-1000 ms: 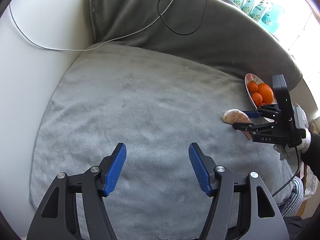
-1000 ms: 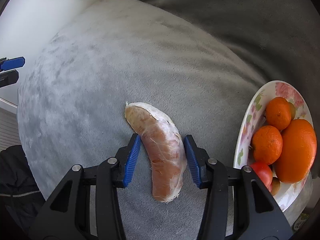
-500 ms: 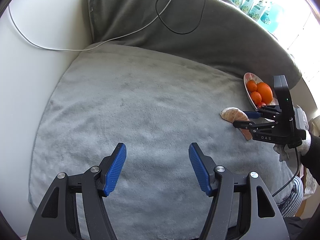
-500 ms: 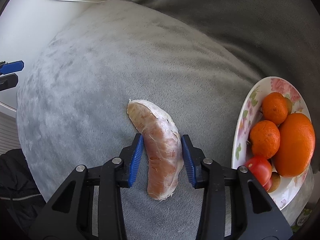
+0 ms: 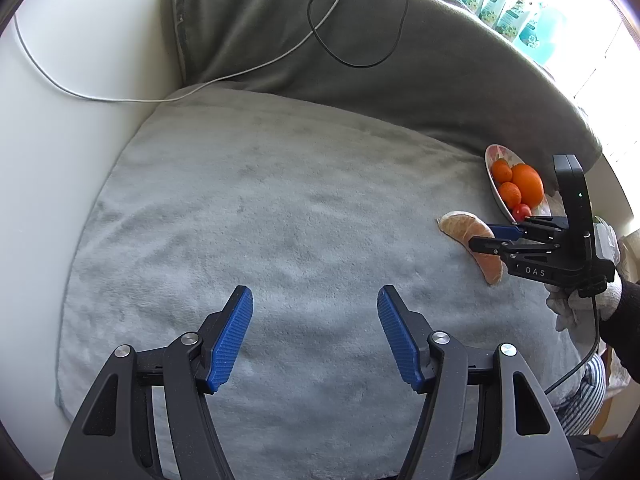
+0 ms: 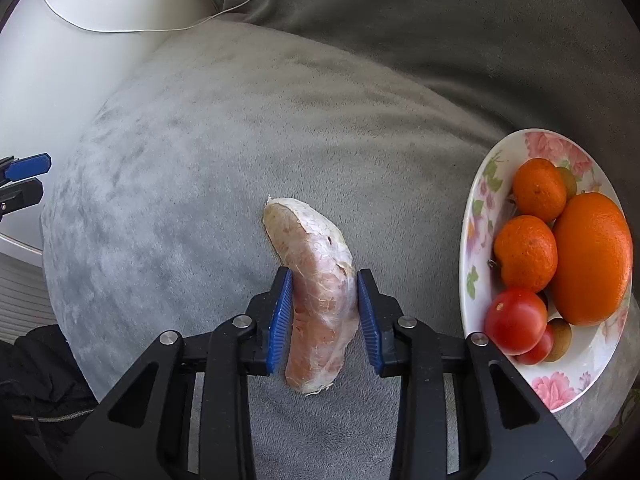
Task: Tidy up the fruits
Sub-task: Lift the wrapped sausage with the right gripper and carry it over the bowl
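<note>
Item: my right gripper (image 6: 322,312) closing on peeled citrus segment (image 6: 316,292), near blanket's (image 6: 200,160) right edge; over-squeeze risks bursting. Left gripper (image 5: 314,338) open, empty.

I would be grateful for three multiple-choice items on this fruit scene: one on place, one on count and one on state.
1. Where does the peeled citrus segment lie?
A. on the grey blanket
B. in the floral bowl
C. on the white cable

2. How many orange citrus fruits are in the bowl?
A. one
B. three
C. five

3. What is between the blue pads of the left hand-held gripper?
A. a tomato
B. the segment
C. nothing

Answers:
1. A: the segment rests on the blanket, left of the bowl, while the right hand-held gripper is closing around it.
2. B: two small ones and one large one show.
3. C: only blanket shows between its pads.
</note>
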Tool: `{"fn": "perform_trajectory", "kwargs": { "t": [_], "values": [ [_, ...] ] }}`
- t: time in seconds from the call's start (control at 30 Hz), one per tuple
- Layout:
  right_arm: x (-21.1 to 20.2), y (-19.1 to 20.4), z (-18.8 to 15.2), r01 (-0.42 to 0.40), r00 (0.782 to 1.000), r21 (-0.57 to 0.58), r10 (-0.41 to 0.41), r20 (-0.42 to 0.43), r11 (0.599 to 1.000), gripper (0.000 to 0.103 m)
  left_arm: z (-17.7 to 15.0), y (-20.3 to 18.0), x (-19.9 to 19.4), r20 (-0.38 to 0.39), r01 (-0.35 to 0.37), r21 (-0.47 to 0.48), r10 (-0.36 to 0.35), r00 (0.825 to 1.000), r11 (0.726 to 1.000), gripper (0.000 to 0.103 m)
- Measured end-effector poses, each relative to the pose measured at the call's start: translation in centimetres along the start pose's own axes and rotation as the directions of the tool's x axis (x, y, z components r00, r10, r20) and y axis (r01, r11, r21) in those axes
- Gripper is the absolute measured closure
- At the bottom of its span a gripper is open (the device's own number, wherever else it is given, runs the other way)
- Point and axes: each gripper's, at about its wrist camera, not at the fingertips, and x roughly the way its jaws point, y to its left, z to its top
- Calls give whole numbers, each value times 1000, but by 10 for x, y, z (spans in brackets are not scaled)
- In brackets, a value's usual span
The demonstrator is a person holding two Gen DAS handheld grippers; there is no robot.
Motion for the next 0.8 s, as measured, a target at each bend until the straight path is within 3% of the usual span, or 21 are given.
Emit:
{"fn": "perform_trajectory", "kwargs": {
  "t": [0.8],
  "values": [
    [-38, 5, -6, 17, 995, 59, -23, 102, 998, 76, 2, -3, 1, 4, 8, 5, -8, 1000, 1000, 38]
  ]
}}
